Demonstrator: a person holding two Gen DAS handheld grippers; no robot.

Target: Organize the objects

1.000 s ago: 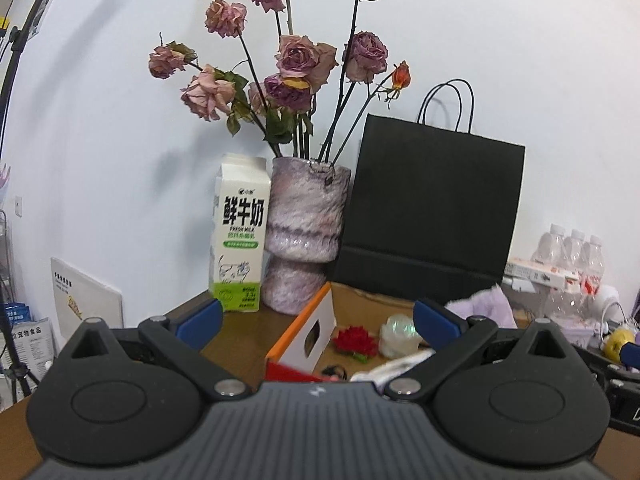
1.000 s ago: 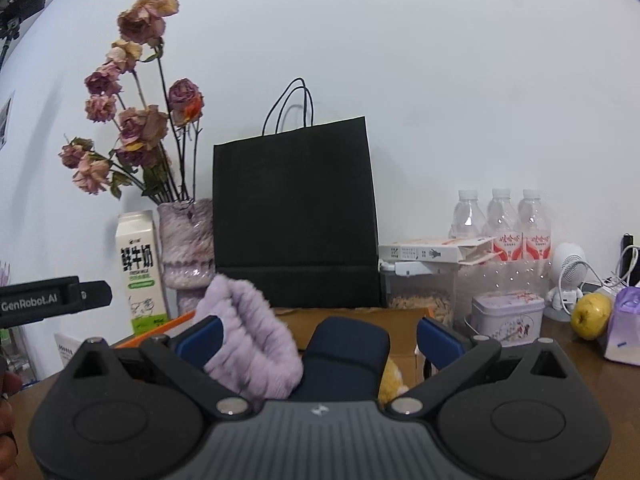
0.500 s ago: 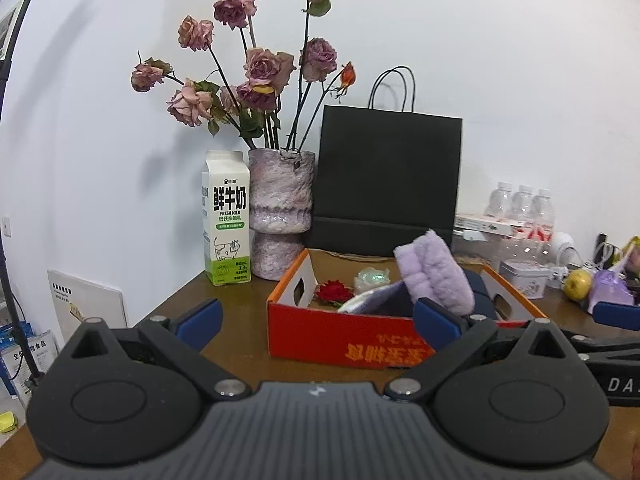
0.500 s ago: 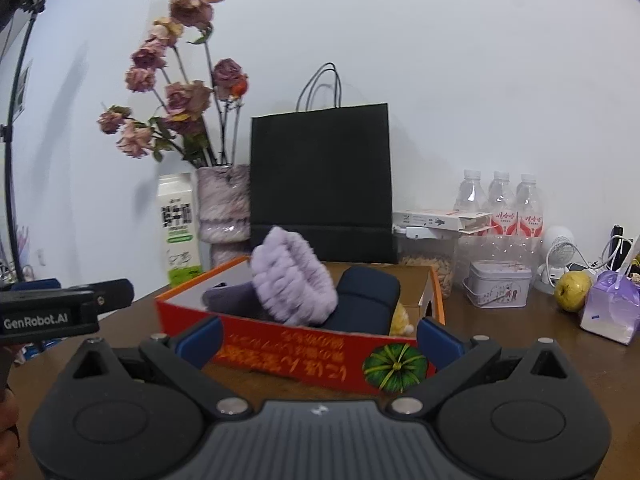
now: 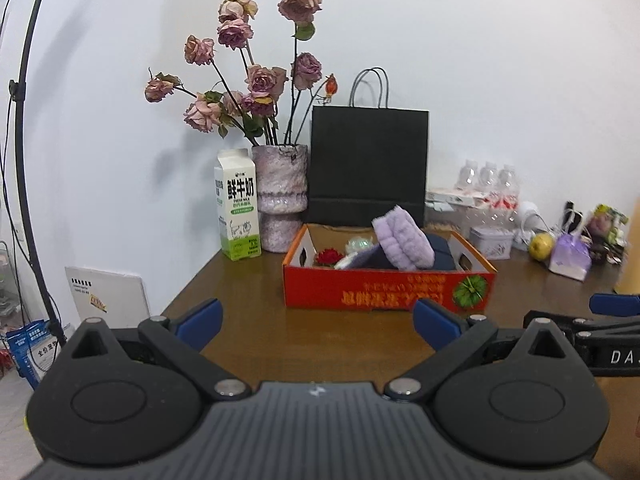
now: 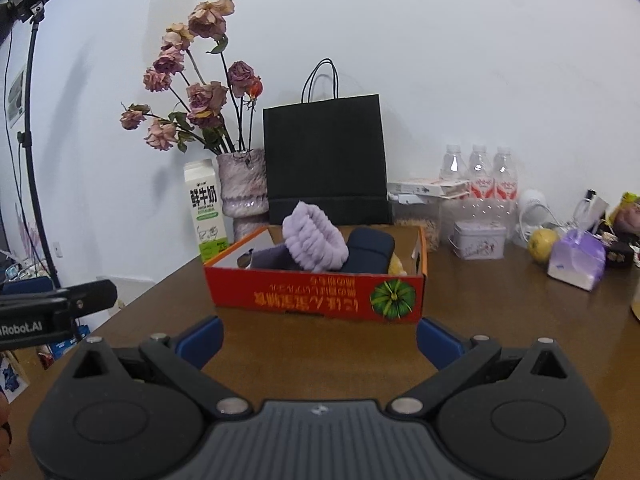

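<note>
- Left gripper (image 5: 316, 326): jaws are spread wide; nothing is held.
- Right gripper (image 6: 319, 338): jaws are likewise spread wide and empty.
- Red cardboard box (image 5: 384, 290) is found on the brown table (image 5: 248, 300), ahead of both grippers and apart from them.
- Purple fluffy band (image 6: 314, 242), navy pouch (image 6: 370, 254) and red flower (image 5: 329, 257) are seen lying inside the box.

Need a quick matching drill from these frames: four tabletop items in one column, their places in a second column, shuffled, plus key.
Items:
1. milk carton
2. purple headband
3. yellow fruit
4. black paper bag

Places:
A. behind the red box, against the wall
B. inside the red box
C. just left of the flower vase
D. right of the small tin

Pairs: 1-C, 2-B, 3-D, 4-A
</note>
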